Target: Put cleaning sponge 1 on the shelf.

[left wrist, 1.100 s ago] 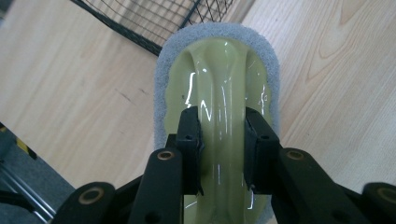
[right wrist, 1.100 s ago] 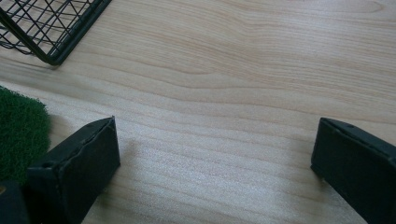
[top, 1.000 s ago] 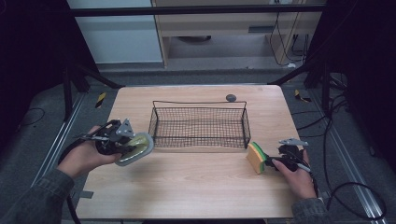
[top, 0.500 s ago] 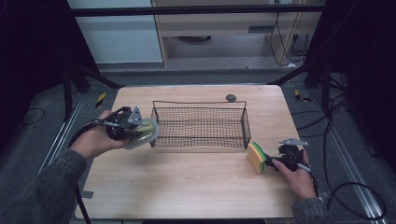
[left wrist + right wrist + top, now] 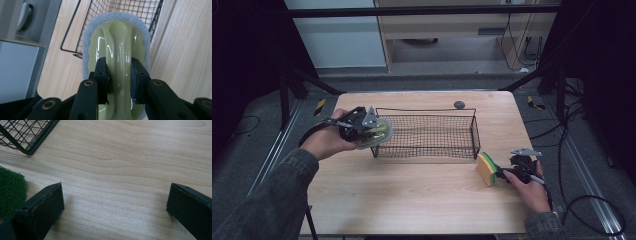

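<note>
Since the earlier frames, the left gripper [image 5: 362,127] has carried the pale-green plastic-handled scrubbing pad with grey foam rim [image 5: 117,42] up from the desk's left part to the left end wall of the black wire-mesh basket [image 5: 427,135]; the right gripper [image 5: 517,167] has not moved. In the left gripper view, both jaws are closed on the raised central ridge of the glossy handle, one on each side, with the pad projecting forward over the basket's rim. The handle appears stiff and smooth, so slippage is possible; the ridge is judged the correct hold, since the foam edge would compress. The item is probably light. Farther right, the yellow-and-green rectangular sponge [image 5: 487,169] stands on edge on the light wooden desk [image 5: 412,200], just beside the right gripper. The right jaws are spread wide and hold nothing; the sponge's green face lies beside the left jaw, outside the gap.
</note>
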### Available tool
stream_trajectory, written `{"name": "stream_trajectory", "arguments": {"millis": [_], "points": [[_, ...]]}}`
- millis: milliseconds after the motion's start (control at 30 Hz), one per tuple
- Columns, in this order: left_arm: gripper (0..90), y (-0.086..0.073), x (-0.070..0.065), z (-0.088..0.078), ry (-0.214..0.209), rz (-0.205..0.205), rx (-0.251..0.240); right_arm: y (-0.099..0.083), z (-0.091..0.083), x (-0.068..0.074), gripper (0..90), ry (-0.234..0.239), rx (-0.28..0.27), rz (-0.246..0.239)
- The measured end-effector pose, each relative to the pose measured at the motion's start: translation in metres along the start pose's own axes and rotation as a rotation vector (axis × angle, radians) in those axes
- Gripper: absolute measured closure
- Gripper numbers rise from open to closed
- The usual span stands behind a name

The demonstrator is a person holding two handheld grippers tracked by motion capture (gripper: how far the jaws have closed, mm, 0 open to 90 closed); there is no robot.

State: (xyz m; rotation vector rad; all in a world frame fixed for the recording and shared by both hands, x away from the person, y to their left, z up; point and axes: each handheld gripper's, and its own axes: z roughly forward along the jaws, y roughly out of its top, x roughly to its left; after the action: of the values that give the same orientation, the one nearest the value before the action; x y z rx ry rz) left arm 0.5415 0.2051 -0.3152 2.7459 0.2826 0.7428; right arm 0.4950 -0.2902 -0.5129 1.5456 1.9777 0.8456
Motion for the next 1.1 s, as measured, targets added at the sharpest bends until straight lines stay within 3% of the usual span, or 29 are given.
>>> {"name": "stream_trajectory", "arguments": {"millis": [500,1100], "points": [[70.9,0.015,0.013,0.006,0.050,0.009,-0.012,0.000,0.000,0.000,1.3,-0.001,0.000,-0.001],[70.9,0.026,0.010,0.012,0.047,0.039,-0.024,0.000,0.000,0.000,1.2,-0.005,0.002,0.003]]}}
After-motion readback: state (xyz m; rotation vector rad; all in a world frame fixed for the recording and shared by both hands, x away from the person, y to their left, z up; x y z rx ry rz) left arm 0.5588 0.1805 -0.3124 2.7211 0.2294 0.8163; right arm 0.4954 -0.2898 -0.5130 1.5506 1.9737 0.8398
